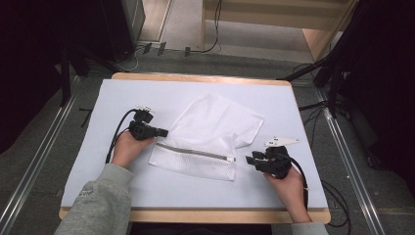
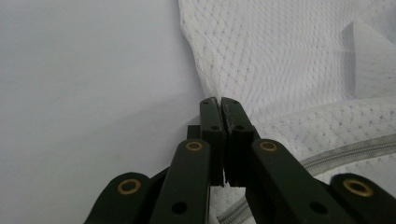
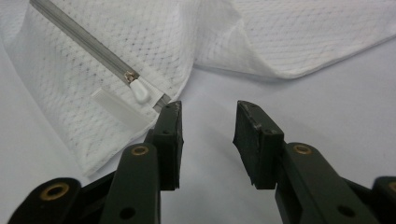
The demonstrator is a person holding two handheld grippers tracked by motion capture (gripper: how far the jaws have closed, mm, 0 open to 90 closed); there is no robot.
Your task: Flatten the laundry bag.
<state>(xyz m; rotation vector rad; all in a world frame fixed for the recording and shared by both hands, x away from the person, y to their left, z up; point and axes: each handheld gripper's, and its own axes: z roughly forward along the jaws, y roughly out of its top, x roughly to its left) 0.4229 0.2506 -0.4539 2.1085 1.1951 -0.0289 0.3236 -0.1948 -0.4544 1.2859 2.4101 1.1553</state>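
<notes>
Right gripper (image 1: pixel 255 159) sits nearest the front edge, right side of the white-covered tabletop (image 1: pixel 195 193), jaws wide apart and empty, just beside the zipper's white pull tab (image 3: pixel 139 93). White mesh laundry bag with a grey zipper (image 1: pixel 208 137) lies mid-tabletop, far part folded over. Left gripper (image 1: pixel 164 132), jaws pressed together at the bag's left edge; whether mesh is pinched, cannot tell. Step looks like bracing the bag to work the zipper. Next: right jaws need to close on the tab.
</notes>
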